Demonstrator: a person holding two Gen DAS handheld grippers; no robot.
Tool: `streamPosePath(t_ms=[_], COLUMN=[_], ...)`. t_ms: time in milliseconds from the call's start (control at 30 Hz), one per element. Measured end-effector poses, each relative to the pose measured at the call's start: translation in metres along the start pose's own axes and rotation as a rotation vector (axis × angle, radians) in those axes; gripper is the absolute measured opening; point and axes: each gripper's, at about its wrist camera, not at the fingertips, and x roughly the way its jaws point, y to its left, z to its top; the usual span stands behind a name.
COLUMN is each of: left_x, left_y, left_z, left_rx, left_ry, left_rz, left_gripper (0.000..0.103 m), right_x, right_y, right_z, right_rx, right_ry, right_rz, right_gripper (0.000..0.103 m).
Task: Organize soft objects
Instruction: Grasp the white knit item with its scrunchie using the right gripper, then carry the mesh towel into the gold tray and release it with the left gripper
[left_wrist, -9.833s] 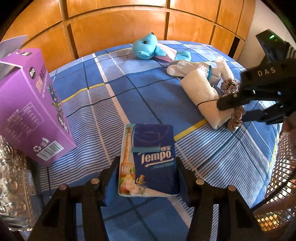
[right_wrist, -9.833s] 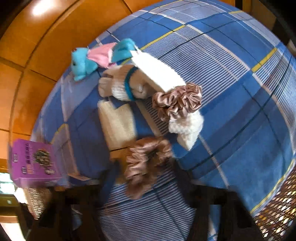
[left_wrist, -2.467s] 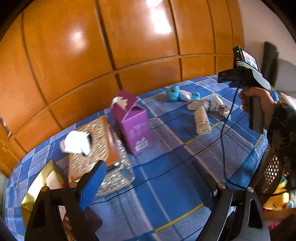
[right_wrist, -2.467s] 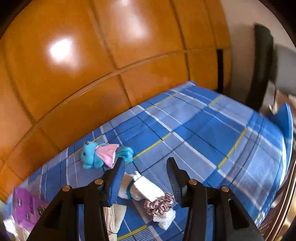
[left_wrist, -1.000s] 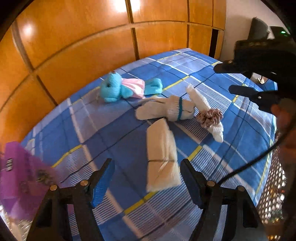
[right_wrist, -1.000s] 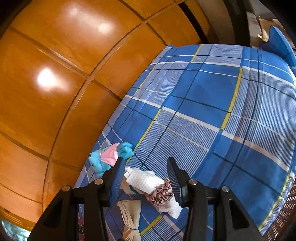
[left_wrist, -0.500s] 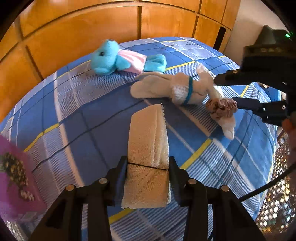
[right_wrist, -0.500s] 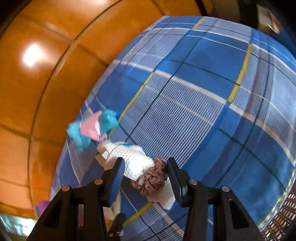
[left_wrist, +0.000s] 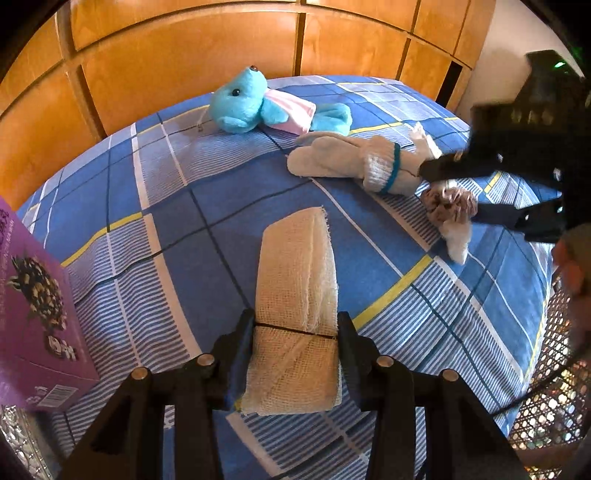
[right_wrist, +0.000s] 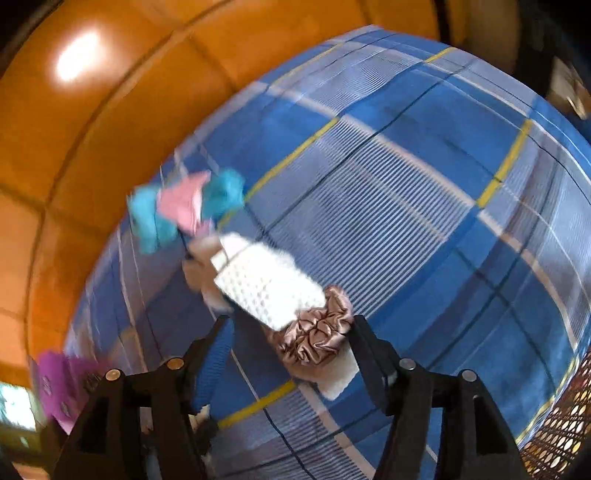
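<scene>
Left gripper (left_wrist: 295, 345) is clamping the near end of the gauze roll (left_wrist: 297, 295) lying on the blue plaid cloth (left_wrist: 166, 221). Right gripper (right_wrist: 291, 352) is hanging spread around the scrunchie (right_wrist: 316, 338), not gripping it.

**Soft things on the plaid bed**

A cream gauze roll (left_wrist: 297, 295), banded by a black elastic, lies lengthwise. Beyond it, a blue teddy (left_wrist: 255, 105) in pink lies on its side. Grey mittens (left_wrist: 351, 166) lie beside a white waffle cloth (right_wrist: 266, 284), topped by a satin scrunchie (right_wrist: 317, 336).
</scene>
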Motion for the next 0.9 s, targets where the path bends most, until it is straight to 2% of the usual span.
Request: streamPosePath(t_ms=[67,133,167,233,367,600,700,800,900], left_x=[0.000,0.000,0.000,0.000,-0.004,-0.040,-0.064,-0.091,-0.121], left_y=[0.001,0.002,0.002,0.003,0.007,0.021,0.041,0.070,0.112], left_z=[0.001,0.001,0.002,0.003,0.015,0.070,0.102,0.120,0.128], left_rx=[-0.008,-0.010,-0.012,-0.021,-0.054,-0.062,-0.105,-0.156,-0.222], left_ry=[0.004,0.010,0.012,0.025,0.053,-0.045,-0.099,-0.157,-0.209], left_rz=[-0.003,0.001,0.002,0.001,-0.005,0.040,0.071,0.111,0.194], left_gripper=[0.044,0.044,0.044,0.043,0.042,0.042,0.042,0.043,0.043], right_x=[0.005,0.008,0.009,0.011,0.010,0.004,0.008,0.009,0.010], right_y=[0.004,0.002,0.002,0.001,0.000,-0.005,-0.004,-0.001,0.002], right_z=[-0.003,-0.003,-0.003,-0.004,-0.005,-0.004,-0.001,-0.002,-0.002], right_rx=[-0.039,-0.040,-0.043,-0.050,-0.053,-0.015,-0.017,-0.031,-0.043], right_ry=[0.013,0.027,0.027,0.037,0.041,0.044,0.042,0.040,0.036], right_rz=[-0.058,-0.086,-0.105,-0.138,-0.150,-0.124,-0.124,-0.131,-0.134], right_gripper=[0.066,0.056,0.043,0.039,0.038,0.038,0.038,0.038,0.038])
